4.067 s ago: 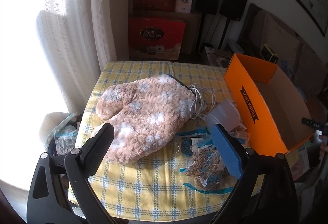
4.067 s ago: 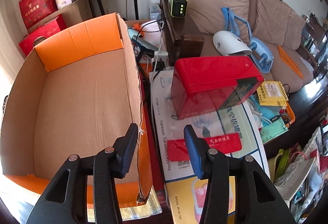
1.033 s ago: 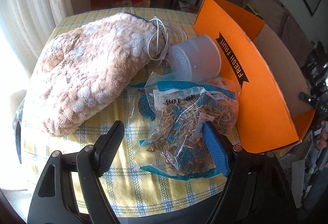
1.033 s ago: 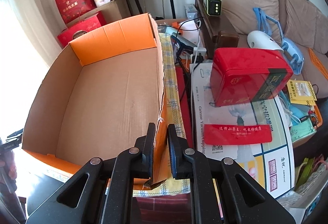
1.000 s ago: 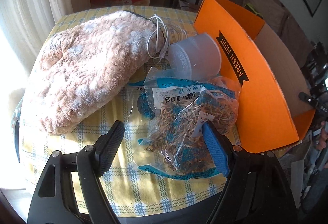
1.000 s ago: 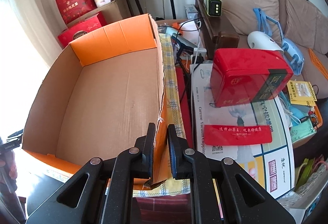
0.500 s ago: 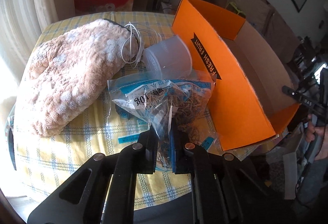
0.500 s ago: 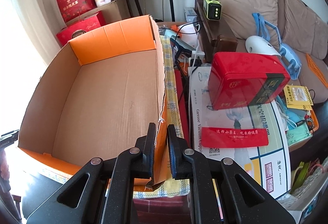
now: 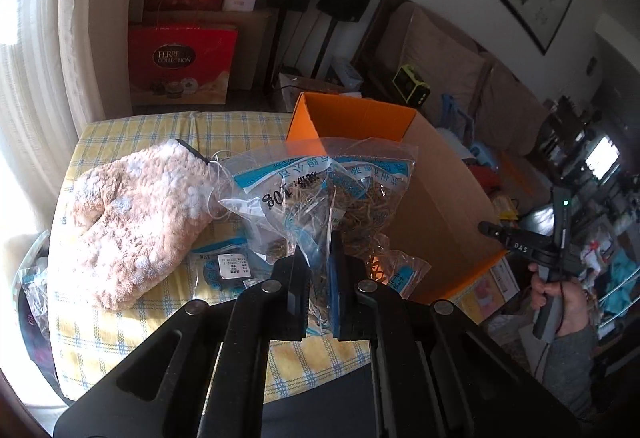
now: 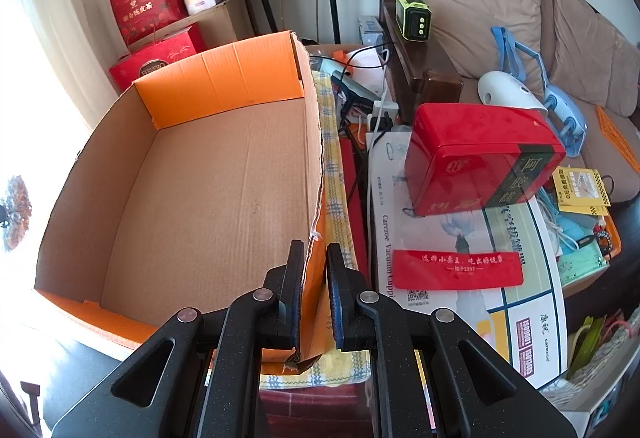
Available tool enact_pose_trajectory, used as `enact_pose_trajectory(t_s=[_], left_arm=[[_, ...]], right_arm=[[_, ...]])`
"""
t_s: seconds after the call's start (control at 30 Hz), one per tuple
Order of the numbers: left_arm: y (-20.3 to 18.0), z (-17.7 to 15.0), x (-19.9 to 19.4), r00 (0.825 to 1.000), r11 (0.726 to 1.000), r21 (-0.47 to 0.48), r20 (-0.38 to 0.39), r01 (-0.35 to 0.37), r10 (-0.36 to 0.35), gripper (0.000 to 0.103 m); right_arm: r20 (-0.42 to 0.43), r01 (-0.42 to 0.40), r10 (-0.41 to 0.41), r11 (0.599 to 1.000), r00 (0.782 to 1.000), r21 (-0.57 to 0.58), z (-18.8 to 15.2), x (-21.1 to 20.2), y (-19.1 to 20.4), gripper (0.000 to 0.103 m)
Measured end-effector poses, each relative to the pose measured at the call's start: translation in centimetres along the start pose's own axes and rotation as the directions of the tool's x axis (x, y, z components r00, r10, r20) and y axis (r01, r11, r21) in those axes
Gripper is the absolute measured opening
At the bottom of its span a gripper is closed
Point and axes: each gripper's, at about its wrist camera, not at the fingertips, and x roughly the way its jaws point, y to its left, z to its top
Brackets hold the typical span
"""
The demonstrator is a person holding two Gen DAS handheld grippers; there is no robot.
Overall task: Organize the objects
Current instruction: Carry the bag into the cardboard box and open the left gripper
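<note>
My left gripper (image 9: 318, 258) is shut on a clear plastic bag of dried herbs (image 9: 336, 193) and holds it up above the table, in front of the orange cardboard box (image 9: 360, 115). My right gripper (image 10: 315, 258) is shut on the box's near right wall (image 10: 314, 205). The box's inside (image 10: 216, 197) is bare cardboard. The right gripper also shows at the far right of the left wrist view (image 9: 520, 238), in a hand.
A fluffy pink slipper-shaped warmer (image 9: 136, 213) with a white cord lies on the yellow checked tablecloth (image 9: 120, 326). A smaller bag with a label (image 9: 228, 270) lies beside it. A red tin (image 10: 480, 157) sits on a flat carton right of the box. A sofa stands behind.
My left gripper closed on the herb bag and lifted it off the table toward the box. My right gripper stays clamped on the box wall.
</note>
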Motion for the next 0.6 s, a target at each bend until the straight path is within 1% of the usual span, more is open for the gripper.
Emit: enact_pose_trajectory(t_s=[0.2, 0.5, 0.6], left_arm=[[-3.7, 1.5, 1.3, 1.0, 0.997, 0.069, 0.003, 0.024, -0.024, 0.007], [-7.7, 1.9, 5.1, 0.995, 0.991, 0.099, -0.055, 0.093, -0.088, 0.007], [-8.8, 1.6, 6.6, 0.993, 0.99, 0.107, -0.085, 0.093, -0.084, 0.007]], right_arm=[[0.002, -0.001, 0.001, 1.0, 1.0, 0.003, 0.0, 0.0, -0.1, 0.01], [0.003, -0.003, 0.003, 1.0, 1.0, 0.006, 0.0, 0.0, -0.1, 0.01], [0.005, -0.005, 0.005, 1.0, 1.0, 0.013, 0.0, 0.1, -0.3, 0.01]])
